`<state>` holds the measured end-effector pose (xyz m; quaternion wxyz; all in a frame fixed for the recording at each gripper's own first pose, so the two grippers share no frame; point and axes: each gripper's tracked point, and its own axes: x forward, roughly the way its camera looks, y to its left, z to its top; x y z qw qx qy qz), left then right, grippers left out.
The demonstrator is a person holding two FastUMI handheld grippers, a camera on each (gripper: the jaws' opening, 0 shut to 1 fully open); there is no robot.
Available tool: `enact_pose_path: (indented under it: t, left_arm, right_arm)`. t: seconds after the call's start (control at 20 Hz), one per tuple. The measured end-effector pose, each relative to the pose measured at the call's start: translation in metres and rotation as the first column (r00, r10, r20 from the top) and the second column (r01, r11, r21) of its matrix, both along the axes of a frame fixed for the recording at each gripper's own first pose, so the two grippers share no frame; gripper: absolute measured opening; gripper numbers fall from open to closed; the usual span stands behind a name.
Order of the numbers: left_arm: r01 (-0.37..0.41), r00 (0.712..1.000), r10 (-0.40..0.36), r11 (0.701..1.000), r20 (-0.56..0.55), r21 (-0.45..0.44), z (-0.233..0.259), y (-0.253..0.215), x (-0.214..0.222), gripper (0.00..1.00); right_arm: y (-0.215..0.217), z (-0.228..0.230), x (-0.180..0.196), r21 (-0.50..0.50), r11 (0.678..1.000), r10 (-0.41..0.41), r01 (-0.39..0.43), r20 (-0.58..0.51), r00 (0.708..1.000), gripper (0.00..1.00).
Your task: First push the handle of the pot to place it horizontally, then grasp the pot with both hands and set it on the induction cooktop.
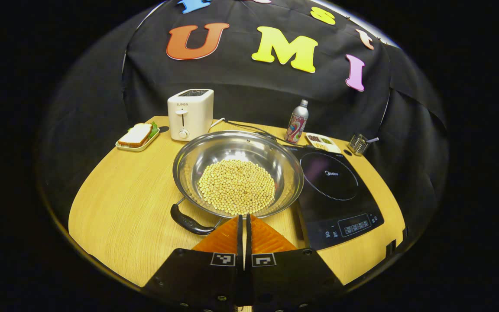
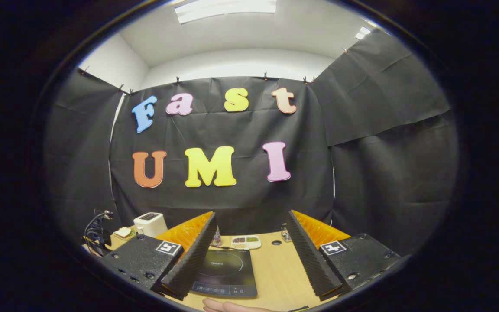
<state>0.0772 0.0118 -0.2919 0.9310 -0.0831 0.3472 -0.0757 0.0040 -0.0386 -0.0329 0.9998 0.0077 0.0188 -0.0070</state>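
Observation:
A steel pot [image 1: 237, 173] holding yellow beans stands in the middle of the wooden table [image 1: 119, 203]. Its black handle [image 1: 189, 222] points toward the near left. My left gripper [image 1: 244, 219] is shut with nothing in it, its tips just short of the pot's near rim and right of the handle. The black induction cooktop [image 1: 336, 195] lies right of the pot, touching or nearly touching it. In the right gripper view my right gripper [image 2: 249, 242] is open and held high, with the cooktop [image 2: 225, 271] seen between its fingers.
A white toaster [image 1: 190, 113] and a sandwich tray [image 1: 137, 136] stand at the back left. A patterned bottle [image 1: 297, 123], a small snack dish [image 1: 321, 141] and a metal holder [image 1: 358, 144] line the back right. A cable [image 1: 249, 128] runs behind the pot. A hand [image 2: 228, 307] shows low down.

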Motion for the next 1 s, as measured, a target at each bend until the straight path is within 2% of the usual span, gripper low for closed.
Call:
enact_pose_path:
  t: [0.05,0.1,0.15,0.3,0.45,1.0]
  left_arm:
    - [0.005,1.0,-0.005,1.0,-0.019,0.001,-0.007,-0.002,0.0,0.0]
    - [0.005,0.999,-0.004,1.0,-0.039,0.007,-0.013,-0.001,0.001,0.1]
    - [0.0,0.998,0.001,1.0,-0.055,0.017,-0.019,0.001,0.003,0.0]
    - [-0.016,0.996,0.017,1.0,-0.085,0.015,-0.027,0.006,0.007,0.0]
    - [-0.038,0.991,0.044,0.998,-0.128,0.052,-0.041,0.017,0.008,0.0]
    - [-0.028,0.99,0.045,0.991,-0.131,0.129,-0.045,0.046,0.009,0.0]
  right_arm:
    - [0.0,-0.004,0.001,-0.001,1.0,0.001,-0.001,-0.008,1.0,1.0]
    - [0.0,-0.005,0.001,-0.001,1.0,0.002,-0.002,-0.015,1.0,1.0]
    - [-0.001,-0.006,0.002,0.001,1.0,0.001,-0.001,-0.019,1.0,1.0]
    - [-0.005,-0.007,0.004,0.0,1.0,-0.007,0.007,-0.021,1.0,1.0]
    - [-0.006,-0.007,0.003,-0.005,1.0,-0.007,0.007,-0.02,1.0,1.0]
    - [-0.009,-0.005,0.004,0.007,1.0,-0.024,0.024,-0.001,1.0,1.0]
